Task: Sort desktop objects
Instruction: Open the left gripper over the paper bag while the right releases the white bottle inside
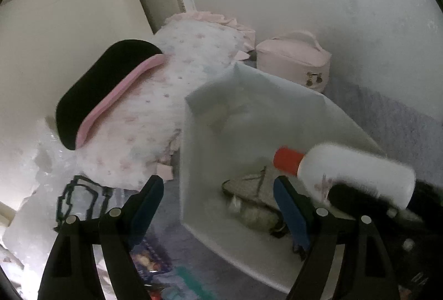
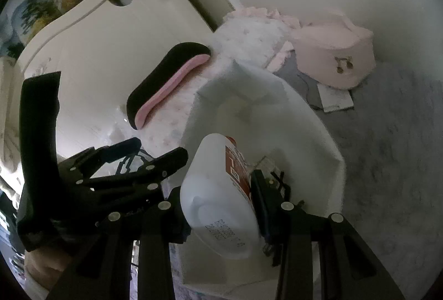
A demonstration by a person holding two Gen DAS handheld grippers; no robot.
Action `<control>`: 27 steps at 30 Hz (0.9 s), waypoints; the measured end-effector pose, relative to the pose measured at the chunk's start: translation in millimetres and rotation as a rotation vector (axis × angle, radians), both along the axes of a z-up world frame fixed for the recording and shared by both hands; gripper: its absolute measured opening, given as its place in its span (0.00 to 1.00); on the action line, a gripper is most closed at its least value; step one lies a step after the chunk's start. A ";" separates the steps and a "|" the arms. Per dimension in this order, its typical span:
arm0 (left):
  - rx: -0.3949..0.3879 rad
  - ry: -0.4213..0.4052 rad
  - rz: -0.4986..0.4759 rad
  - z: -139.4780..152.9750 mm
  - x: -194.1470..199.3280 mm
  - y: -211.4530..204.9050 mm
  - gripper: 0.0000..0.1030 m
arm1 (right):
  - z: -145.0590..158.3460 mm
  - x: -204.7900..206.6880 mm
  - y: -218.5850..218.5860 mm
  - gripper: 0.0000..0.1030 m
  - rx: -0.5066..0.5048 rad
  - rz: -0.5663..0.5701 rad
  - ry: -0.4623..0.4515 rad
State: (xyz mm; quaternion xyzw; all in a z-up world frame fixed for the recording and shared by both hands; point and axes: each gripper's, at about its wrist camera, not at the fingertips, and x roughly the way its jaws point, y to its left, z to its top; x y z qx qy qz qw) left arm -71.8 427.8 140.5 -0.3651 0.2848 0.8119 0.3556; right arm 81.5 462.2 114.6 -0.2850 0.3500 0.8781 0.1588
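Observation:
A white plastic bin (image 1: 193,161) stands on a grey surface, and a beige patterned pouch (image 1: 254,197) lies inside it. My left gripper (image 1: 218,183) is open wide and straddles the bin's left wall: one finger is outside, the other inside, and neither pad touches it. My right gripper (image 2: 216,189) is shut on a white bottle (image 2: 213,175) with a red label, held tilted over the bin (image 2: 332,150). The left wrist view shows the same bottle (image 1: 354,170) with its red cap (image 1: 288,161) pointing into the bin. My left gripper (image 2: 159,147) also shows at the left of the right wrist view.
Left of the bin, a black and pink item (image 1: 105,89) rests on a fluffy white pillow (image 1: 171,84). A pink zip bag (image 2: 332,56) and a paper (image 2: 335,100) lie behind the bin by the wall. A clear printed plastic bag (image 1: 80,197) sits at the lower left.

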 end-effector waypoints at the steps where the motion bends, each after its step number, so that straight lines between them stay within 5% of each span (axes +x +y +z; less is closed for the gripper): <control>1: -0.001 0.008 0.004 1.1 -0.1 -4.4 0.78 | 3.5 -1.3 -1.9 0.37 0.009 0.001 0.007; 9: 0.021 -0.011 0.045 -1.2 -11.0 -31.4 0.78 | 13.3 -17.1 -15.5 0.39 0.064 0.013 -0.012; 10: 0.023 -0.010 0.046 -1.3 -11.5 -33.0 0.78 | 13.5 -20.4 -17.2 0.42 0.078 0.008 -0.030; 12: 0.025 -0.008 0.048 -1.0 -11.8 -36.0 0.78 | 16.8 -21.3 -21.5 0.73 0.104 -0.006 -0.034; 14: 0.029 -0.008 0.049 -0.4 -12.1 -38.6 0.78 | 22.2 -18.6 -25.1 0.78 0.123 -0.016 0.002; 27: 0.060 0.022 0.106 15.7 -10.4 -93.0 0.78 | 29.6 -35.5 -52.2 0.79 0.143 0.077 -0.001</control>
